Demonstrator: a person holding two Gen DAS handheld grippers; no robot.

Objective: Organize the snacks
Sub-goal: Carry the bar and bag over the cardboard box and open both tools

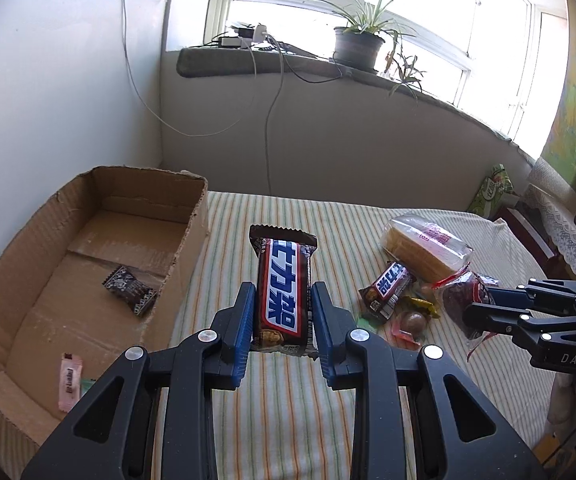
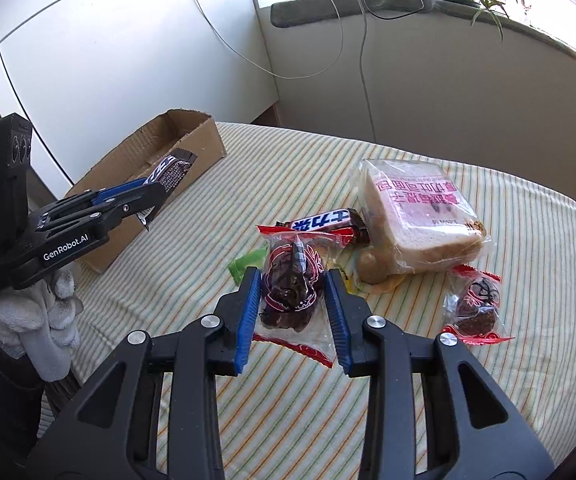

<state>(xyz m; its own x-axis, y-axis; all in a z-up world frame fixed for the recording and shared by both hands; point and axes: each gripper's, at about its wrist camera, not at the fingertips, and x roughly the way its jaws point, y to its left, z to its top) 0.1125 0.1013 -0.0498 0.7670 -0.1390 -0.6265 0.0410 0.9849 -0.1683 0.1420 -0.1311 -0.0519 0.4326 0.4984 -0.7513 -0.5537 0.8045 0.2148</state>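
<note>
Mid-transfer: left tool (image 1: 282, 322) clamped on chocolate bar (image 1: 284, 288), right tool (image 2: 294, 304) apparently pinching dark pastry packet (image 2: 290, 292); next, carry both over cardboard box (image 1: 184, 240), release.

**Where everything sits**

On your left, the box (image 1: 88, 264) stands on the table (image 1: 288, 420), with a candy (image 1: 130, 290) and a sachet (image 1: 68, 386) in it. Your left gripper (image 1: 282, 320) holds a bar (image 1: 284, 288) just right of the box. Further right lies the pile: bread (image 2: 420, 216) at the back, a second bar (image 2: 324, 222) left of it, and a cake (image 2: 476, 306) in front. Your right gripper (image 2: 294, 312) holds another cake (image 2: 290, 288) before the pile.
</note>
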